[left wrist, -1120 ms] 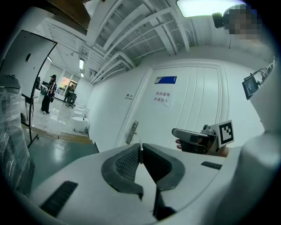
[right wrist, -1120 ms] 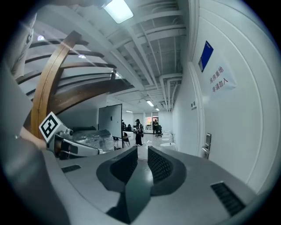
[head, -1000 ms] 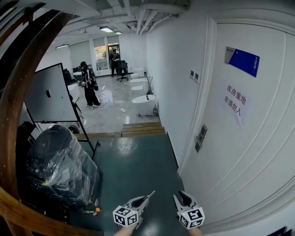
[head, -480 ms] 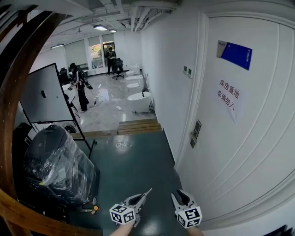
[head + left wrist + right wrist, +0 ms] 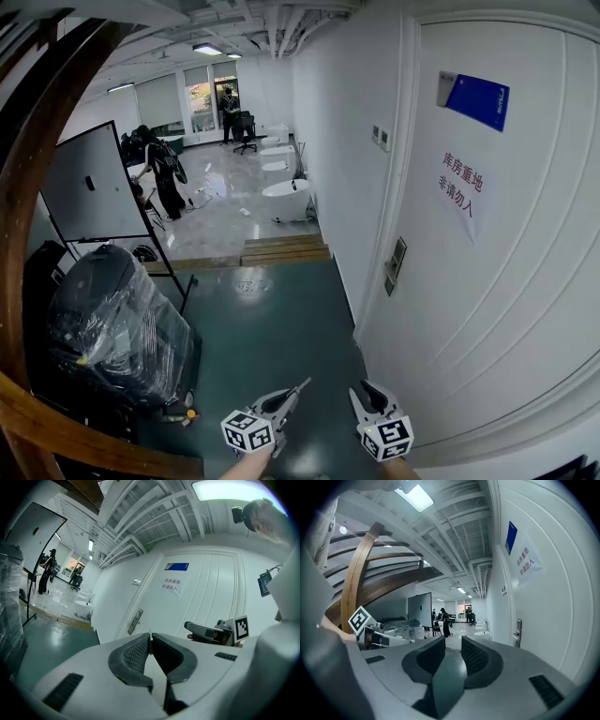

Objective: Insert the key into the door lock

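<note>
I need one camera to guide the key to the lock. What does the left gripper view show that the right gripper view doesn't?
Only the left gripper view shows the key, a thin sliver pinched between the shut fingers of the left gripper. Only the right gripper view shows the right gripper open and empty, plus the left gripper's marker cube. Both views show the white door, its lock plate, the blue sign and the paper notice.

The door (image 5: 506,281) stands on your right, lock plate (image 5: 395,266) at its left edge, ahead of your right claw (image 5: 366,394). The key (image 5: 303,384) sits in your left claw (image 5: 287,401). A wrapped bundle (image 5: 117,328) lies farther left, a whiteboard (image 5: 89,192) behind it.
</note>
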Motion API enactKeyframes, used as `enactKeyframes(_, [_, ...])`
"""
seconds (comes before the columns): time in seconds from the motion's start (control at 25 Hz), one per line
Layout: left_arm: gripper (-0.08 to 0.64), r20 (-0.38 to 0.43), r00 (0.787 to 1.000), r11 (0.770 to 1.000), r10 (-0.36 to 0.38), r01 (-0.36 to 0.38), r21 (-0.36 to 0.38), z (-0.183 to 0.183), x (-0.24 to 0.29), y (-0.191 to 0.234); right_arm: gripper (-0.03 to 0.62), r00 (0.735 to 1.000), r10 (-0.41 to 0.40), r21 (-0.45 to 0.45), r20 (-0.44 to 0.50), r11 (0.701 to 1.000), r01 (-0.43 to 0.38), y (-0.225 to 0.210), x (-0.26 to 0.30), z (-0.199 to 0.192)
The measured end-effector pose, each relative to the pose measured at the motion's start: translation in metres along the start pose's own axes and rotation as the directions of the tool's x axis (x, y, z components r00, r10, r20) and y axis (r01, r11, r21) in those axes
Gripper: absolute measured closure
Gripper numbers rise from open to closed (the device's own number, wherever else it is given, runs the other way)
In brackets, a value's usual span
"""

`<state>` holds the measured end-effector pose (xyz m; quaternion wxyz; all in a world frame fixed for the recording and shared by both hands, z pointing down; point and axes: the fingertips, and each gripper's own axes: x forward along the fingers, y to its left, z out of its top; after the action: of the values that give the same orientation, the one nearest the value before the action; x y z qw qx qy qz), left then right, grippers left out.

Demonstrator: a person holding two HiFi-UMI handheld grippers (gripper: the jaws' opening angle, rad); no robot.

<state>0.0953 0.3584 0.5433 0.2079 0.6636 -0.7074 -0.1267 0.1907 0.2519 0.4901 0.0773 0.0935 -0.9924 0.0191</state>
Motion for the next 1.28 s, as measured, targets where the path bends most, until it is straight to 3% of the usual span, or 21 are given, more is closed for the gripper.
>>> enactKeyframes(0.4, [0.528, 0.079, 0.996, 0.999, -0.035, 0.038, -0.033, -0.003, 0.001, -0.003, 0.500, 0.999, 0.042, 0.004, -0.017, 0.999, -0.042, 0.000, 0.007, -0.012])
enactKeyframes(0.84, [0.528, 0.043, 0.998, 0.997, -0.042, 0.044, -0.058, 0.023, 0.005, 0.053, 0.500, 1.000, -0.019, 0.021, -0.024, 1.000, 0.020, 0.008, 0.051, -0.005])
enactKeyframes(1.28, [0.528, 0.010, 0.988, 0.980, -0.152, 0.152, -0.127, 0.049, 0.016, 0.107, 0.500, 0.995, -0.099, 0.026, -0.027, 0.995, 0.100, 0.020, 0.105, 0.004])
